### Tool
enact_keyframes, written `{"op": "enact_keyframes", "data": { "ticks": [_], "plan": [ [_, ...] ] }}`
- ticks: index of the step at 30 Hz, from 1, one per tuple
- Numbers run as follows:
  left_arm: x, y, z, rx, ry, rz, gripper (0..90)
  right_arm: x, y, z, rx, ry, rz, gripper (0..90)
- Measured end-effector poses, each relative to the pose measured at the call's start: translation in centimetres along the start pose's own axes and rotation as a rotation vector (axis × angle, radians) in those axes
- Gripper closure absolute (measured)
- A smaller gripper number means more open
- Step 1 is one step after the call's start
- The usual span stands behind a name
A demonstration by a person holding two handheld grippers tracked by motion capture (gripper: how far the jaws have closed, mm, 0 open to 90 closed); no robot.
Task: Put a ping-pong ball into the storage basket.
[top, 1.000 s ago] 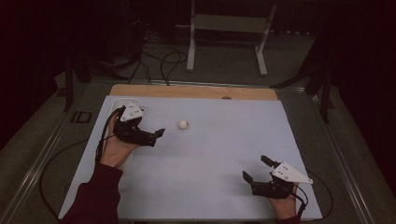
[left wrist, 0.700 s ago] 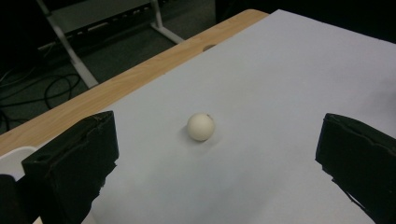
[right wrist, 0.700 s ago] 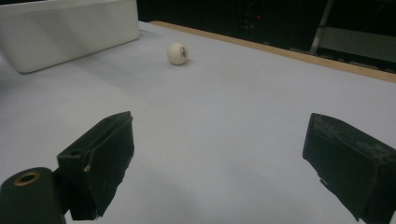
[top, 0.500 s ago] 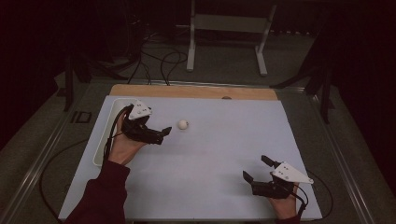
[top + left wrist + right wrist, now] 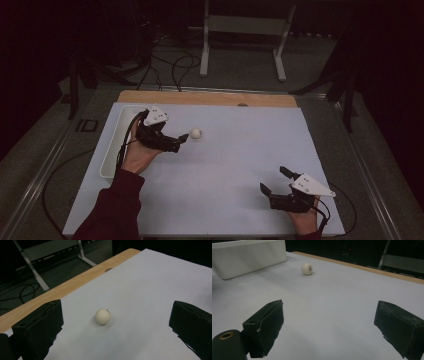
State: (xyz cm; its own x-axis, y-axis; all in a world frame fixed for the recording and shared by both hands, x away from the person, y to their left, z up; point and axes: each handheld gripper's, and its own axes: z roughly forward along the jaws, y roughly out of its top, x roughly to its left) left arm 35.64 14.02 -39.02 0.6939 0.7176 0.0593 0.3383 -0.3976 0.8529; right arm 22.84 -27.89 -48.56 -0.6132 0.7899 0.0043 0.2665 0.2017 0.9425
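Left gripper (image 5: 181, 142) has neared the ball (image 5: 195, 133), jaws wide; right gripper (image 5: 275, 181) open near the mat edge.

— What sort of place was this?
— A lab or recording room: dark walls, cables (image 5: 170, 62) looping across the grey floor beyond the left tool (image 5: 176, 142).
— Anything else?
— A metal stand (image 5: 245, 35) behind the paper-covered wooden counter (image 5: 210, 98).

In the high view the left gripper (image 5: 181, 142) and its hand cover part of the white tray (image 5: 111, 152), and the person's sleeve (image 5: 110, 212) runs off the near edge. The dark mark on the ball (image 5: 307, 269) is too small to read. In the right gripper view the tray (image 5: 247, 256) is cut off at the left and top edges.
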Motion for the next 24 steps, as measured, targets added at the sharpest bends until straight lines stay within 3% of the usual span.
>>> {"op": "enact_keyframes", "data": {
  "ticks": [15,24],
  "plan": [
    [0.2,0.4,1.1,-0.023,-0.018,-0.022,0.0,0.0,0.0,0.0,0.000,0.000,0.001,8.6],
    [0.2,0.5,2.2,-0.007,-0.018,-0.019,0.0,0.0,0.0,-0.1,-0.002,0.000,0.002,8.6]
  ]
}}
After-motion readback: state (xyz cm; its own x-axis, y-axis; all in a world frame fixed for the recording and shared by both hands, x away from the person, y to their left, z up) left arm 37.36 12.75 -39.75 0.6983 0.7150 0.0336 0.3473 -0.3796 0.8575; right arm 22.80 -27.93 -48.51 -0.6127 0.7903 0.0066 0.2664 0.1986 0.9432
